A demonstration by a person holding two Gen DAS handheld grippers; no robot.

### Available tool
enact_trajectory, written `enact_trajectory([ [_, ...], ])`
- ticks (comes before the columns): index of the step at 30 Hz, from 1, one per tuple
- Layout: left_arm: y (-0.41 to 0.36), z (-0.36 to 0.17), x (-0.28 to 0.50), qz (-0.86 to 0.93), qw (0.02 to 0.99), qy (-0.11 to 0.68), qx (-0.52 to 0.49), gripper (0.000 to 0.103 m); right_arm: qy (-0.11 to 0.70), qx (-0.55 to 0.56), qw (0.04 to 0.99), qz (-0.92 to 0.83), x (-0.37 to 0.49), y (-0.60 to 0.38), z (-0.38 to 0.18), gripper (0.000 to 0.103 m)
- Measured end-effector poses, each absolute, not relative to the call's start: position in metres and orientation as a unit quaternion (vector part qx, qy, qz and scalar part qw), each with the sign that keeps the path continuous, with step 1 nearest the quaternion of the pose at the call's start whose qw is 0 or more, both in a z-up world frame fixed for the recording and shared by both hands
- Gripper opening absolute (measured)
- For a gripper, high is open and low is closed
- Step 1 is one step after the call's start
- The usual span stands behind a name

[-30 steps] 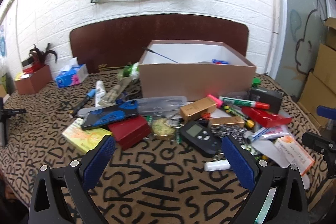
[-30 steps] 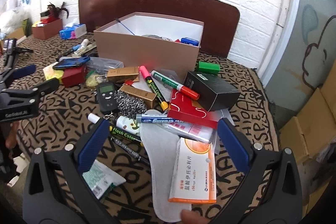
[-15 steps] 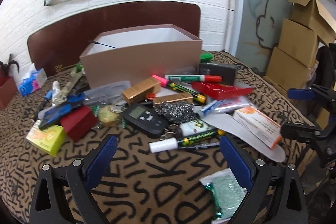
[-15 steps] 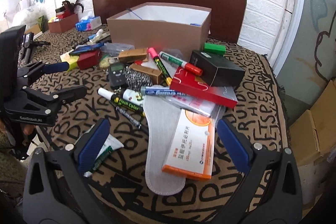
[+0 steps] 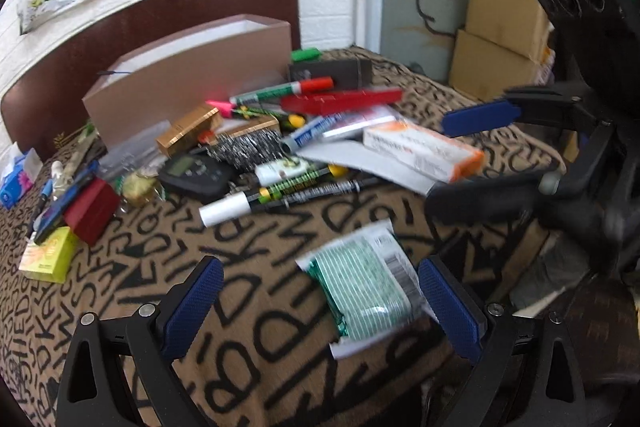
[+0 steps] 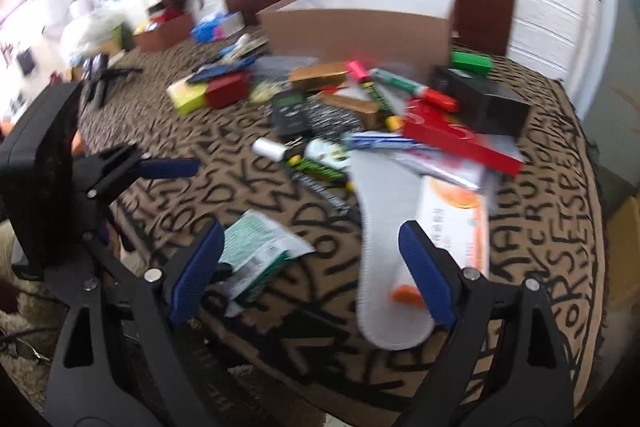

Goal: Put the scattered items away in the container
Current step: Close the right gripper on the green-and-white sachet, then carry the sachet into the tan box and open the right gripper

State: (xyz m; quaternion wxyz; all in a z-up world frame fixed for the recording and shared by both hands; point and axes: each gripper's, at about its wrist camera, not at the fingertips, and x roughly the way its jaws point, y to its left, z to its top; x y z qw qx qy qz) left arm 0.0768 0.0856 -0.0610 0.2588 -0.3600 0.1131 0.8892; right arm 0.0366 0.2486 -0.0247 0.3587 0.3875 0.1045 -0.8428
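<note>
A brown cardboard box [image 5: 188,83] [image 6: 360,31] stands open at the back of the patterned cloth. Scattered items lie in front of it: markers [image 5: 280,93], a red case [image 5: 340,101], an orange-white medicine box [image 5: 424,151] [image 6: 452,223], a grey insole [image 6: 380,239], a black remote [image 5: 192,175], a green-white packet [image 5: 364,291] [image 6: 256,251]. My left gripper [image 5: 320,303] is open and empty, low over the green packet. My right gripper [image 6: 312,279] is open and empty near the front edge, between the packet and the insole; it also shows in the left wrist view [image 5: 476,155].
A red box [image 5: 92,211], a yellow box [image 5: 48,255] and a blue phone [image 5: 60,207] lie at the left. A black box [image 6: 480,99] and a green item [image 6: 470,61] sit at the right. Cardboard cartons [image 5: 504,39] stand beyond the table's right edge.
Both grippers swung: the left turned right and down towards the green packet, the right shifted left and lower over the front edge. Both views are motion-blurred. Nothing was picked up.
</note>
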Motion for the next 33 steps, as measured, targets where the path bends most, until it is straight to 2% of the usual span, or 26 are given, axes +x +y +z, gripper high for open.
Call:
enact_trajectory([
  [1, 0.085, -0.061, 0.077, 0.888, 0.265, 0.108, -0.360, 0.098, 0.115, 0.389, 0.365, -0.838, 0.038, 0.242, -0.028, 0.089],
  [5, 0.084, -0.057, 0.083, 0.882, 0.295, 0.102, -0.352, 0.098, 0.130, 0.419, 0.397, -0.806, 0.034, 0.220, -0.041, 0.075],
  [9, 0.086, -0.060, 0.084, 0.879, 0.306, 0.100, -0.351, 0.097, 0.118, 0.440, 0.419, -0.785, 0.031, 0.212, -0.047, 0.074],
  [16, 0.076, -0.083, 0.065, 0.863, 0.316, 0.046, -0.391, 0.097, 0.086, 0.505, 0.389, -0.766, 0.015, 0.219, -0.068, 0.074],
  [18, 0.078, -0.089, 0.060, 0.853, 0.327, 0.037, -0.405, 0.083, 0.074, 0.514, 0.399, -0.755, 0.013, 0.216, -0.071, 0.074],
  [20, 0.083, -0.092, 0.058, 0.849, 0.333, 0.045, -0.409, 0.080, 0.087, 0.514, 0.405, -0.751, 0.013, 0.208, -0.073, 0.074],
  [21, 0.085, -0.092, 0.059, 0.850, 0.334, 0.053, -0.404, 0.072, 0.096, 0.513, 0.403, -0.751, 0.013, 0.204, -0.075, 0.073],
  [23, 0.086, -0.093, 0.058, 0.848, 0.336, 0.057, -0.406, 0.067, 0.098, 0.515, 0.407, -0.748, 0.012, 0.200, -0.076, 0.064],
  [25, 0.082, -0.093, 0.056, 0.846, 0.341, 0.045, -0.408, 0.061, 0.090, 0.517, 0.417, -0.742, 0.010, 0.199, -0.076, 0.060],
  [29, 0.072, -0.091, 0.055, 0.846, 0.347, 0.016, -0.405, 0.058, 0.075, 0.511, 0.424, -0.744, 0.008, 0.202, -0.071, 0.051],
  [33, 0.067, -0.077, 0.057, 0.859, 0.344, 0.017, -0.379, 0.058, 0.082, 0.484, 0.429, -0.758, 0.012, 0.200, -0.055, 0.048],
])
